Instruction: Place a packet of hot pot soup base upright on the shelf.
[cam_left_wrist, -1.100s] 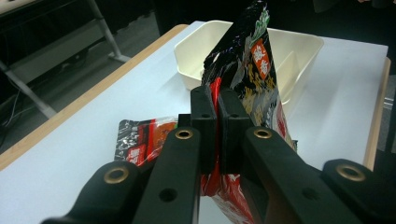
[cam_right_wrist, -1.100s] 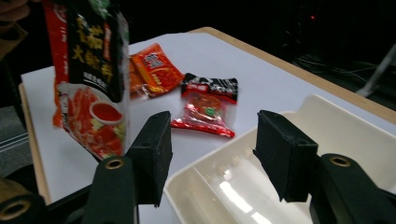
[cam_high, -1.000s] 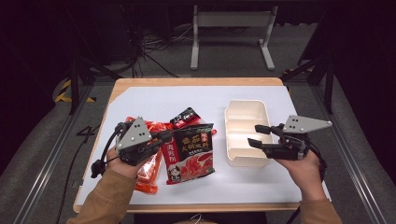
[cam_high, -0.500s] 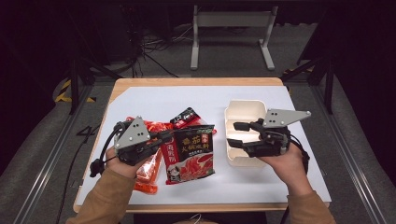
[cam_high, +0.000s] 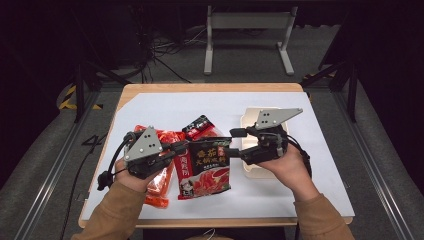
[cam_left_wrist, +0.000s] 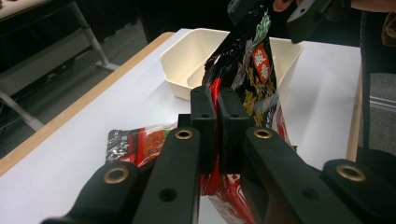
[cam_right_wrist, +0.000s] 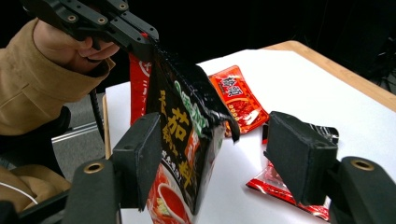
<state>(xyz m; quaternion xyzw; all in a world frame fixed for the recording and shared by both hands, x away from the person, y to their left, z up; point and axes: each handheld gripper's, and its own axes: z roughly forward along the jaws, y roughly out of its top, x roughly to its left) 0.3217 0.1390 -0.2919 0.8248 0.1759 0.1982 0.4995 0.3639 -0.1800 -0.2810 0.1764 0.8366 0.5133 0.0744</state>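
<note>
— Packets first: from the high view, what lies on the white table (cam_high: 150, 105)?

— The left gripper (cam_high: 176, 149) pinches the left edge of a black-and-red soup-base pouch (cam_high: 205, 167) near the table's middle. Smaller red sauce packets (cam_high: 160, 182) lie under and beside it, and a cream divided tray (cam_high: 261, 170) sits to its right, partly hidden by the right gripper (cam_high: 233, 141).

— And the left gripper view?

— Its jaws are clamped tight on the pouch (cam_left_wrist: 247, 70), which stands up and blocks part of the tray (cam_left_wrist: 187, 65) behind it. A red packet (cam_left_wrist: 140, 142) lies flat at the left.

— The right gripper view?

— Its jaws have just been opening and stand wide, with the pouch (cam_right_wrist: 187, 140) between them, close against the left pad and clear of the right. Red packets (cam_right_wrist: 238, 100) lie on the table beyond, and a tan sleeve (cam_right_wrist: 28, 84) fills the left.
</note>
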